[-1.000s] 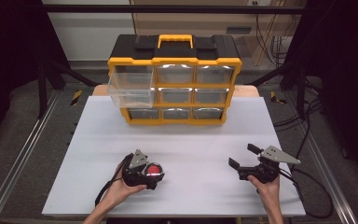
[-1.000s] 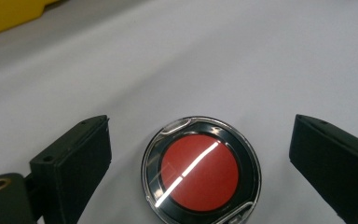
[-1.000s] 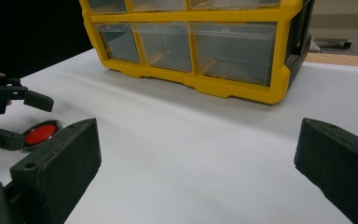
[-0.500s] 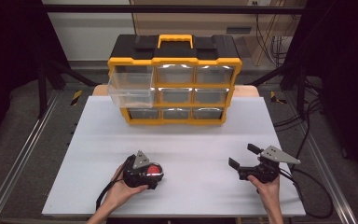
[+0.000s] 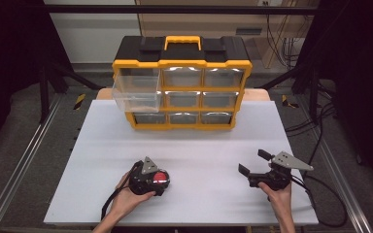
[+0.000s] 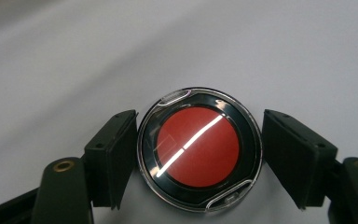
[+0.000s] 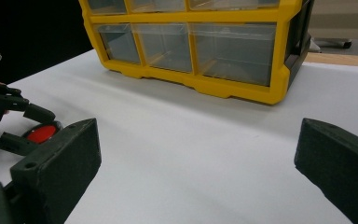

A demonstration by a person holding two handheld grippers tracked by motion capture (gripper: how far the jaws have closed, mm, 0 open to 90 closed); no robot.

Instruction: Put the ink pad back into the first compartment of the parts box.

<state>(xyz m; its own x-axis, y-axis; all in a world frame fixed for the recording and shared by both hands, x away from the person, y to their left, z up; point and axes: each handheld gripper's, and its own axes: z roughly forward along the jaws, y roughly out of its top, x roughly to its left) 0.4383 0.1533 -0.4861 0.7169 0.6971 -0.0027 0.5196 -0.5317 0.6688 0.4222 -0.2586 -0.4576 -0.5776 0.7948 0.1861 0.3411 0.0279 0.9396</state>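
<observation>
A round red disc (image 6: 198, 147) in a clear case lies flat on the white table (image 5: 199, 141), near its front left. My left gripper (image 6: 200, 140) straddles the disc (image 5: 161, 175). Its jaws have just been closing, and the disc lies between them with slim gaps beside both pads (image 6: 116, 154). My right gripper (image 5: 252, 162) rests at the front right, held by a hand, open with nothing between its jaws (image 7: 196, 154). From there the left gripper (image 7: 9, 116) and the disc (image 7: 42, 134) appear at the far left.
A yellow and black drawer organizer (image 5: 182, 92) stands at the back of the table, with clear drawers in three rows. Its top left drawer (image 5: 133, 90) is pulled out toward me. Cables trail from both grippers over the front edge.
Both hands stay where they were. The red disc has not shifted, and from above the left gripper still sits over it.
</observation>
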